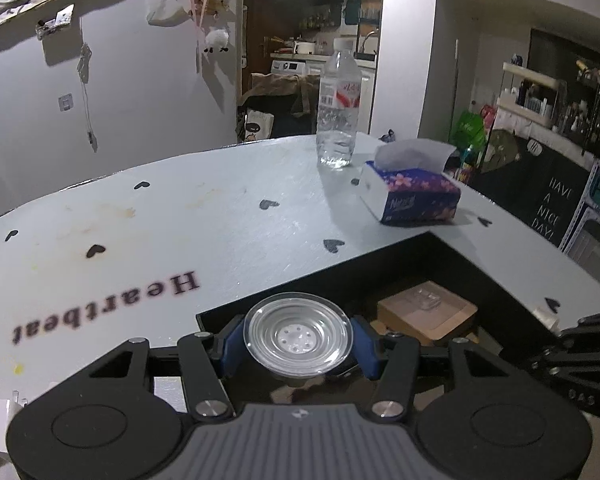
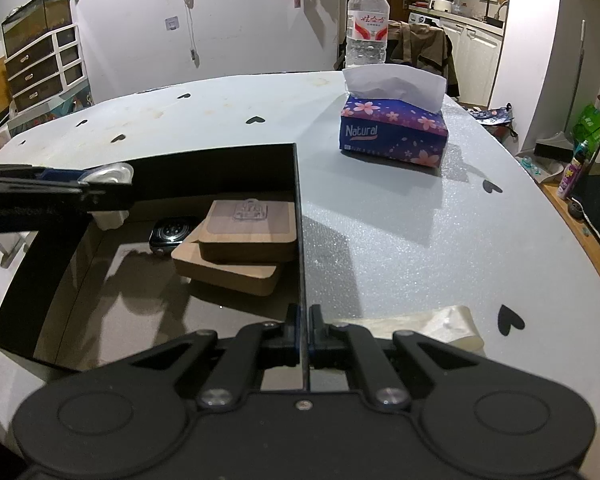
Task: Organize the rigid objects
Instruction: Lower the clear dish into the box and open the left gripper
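On the pale heart-printed table point(image 2: 380, 240), our left gripper point(image 1: 299, 338) clamps a clear round glass dish point(image 1: 299, 334) at lower centre, while our right gripper point(image 2: 303, 330) pinches the black open box's wall point(image 2: 299, 240).

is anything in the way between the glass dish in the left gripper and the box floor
Nothing visible blocks it. The glass dish hangs over the black box; the wooden blocks and watch sit at the far end, leaving bare floor nearer.

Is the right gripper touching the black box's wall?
Touching. The right wrist view shows the right gripper shut on the black box wall, its thin edge pinched between both fingers.
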Motion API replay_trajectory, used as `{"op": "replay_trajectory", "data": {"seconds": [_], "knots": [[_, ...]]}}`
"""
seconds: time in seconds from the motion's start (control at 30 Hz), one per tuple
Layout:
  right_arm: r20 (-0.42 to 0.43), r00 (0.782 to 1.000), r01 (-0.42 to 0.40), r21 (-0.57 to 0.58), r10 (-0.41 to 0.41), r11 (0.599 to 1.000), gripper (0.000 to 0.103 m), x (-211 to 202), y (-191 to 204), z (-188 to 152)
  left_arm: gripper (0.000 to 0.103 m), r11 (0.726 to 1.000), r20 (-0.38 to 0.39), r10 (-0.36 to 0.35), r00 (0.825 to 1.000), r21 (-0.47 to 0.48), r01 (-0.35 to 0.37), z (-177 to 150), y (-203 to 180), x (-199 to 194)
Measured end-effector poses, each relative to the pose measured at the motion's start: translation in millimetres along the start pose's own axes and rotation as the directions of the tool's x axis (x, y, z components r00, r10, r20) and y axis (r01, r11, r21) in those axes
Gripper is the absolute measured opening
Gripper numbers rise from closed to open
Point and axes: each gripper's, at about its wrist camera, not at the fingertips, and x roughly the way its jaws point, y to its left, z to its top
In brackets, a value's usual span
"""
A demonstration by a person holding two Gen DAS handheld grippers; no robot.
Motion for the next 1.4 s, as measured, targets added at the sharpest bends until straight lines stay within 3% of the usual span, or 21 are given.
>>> {"op": "replay_trajectory", "data": {"seconds": [0.37,0.53,0.87,1.4], "knots": [[-0.001,1.0,0.001,-0.001,-0.001,1.0,0.004,0,0,0,0.058,1.0,0.005,0.018,1.0,0.013,-0.018,-2,0,3],[-0.001,1.0,0.001,-0.001,-0.001,1.0,0.004,0,0,0,0.068,1.0,0.006,0.004,1.0,0.024,-0.004,-2,-3,2],[-0.001,1.0,0.0,0.001,0.0,1.0,0.004,0,0,0,0.068,1.0,0.009,0.003,1.0,0.022,-0.003,-3,-4,0],[0.0,1.0,-0.002,0.007,0.002,1.0,0.004,0,0,0,0.085,0.999,0.038,-0.04,0.998,0.032,0.039,-11,-14,-41]]}}
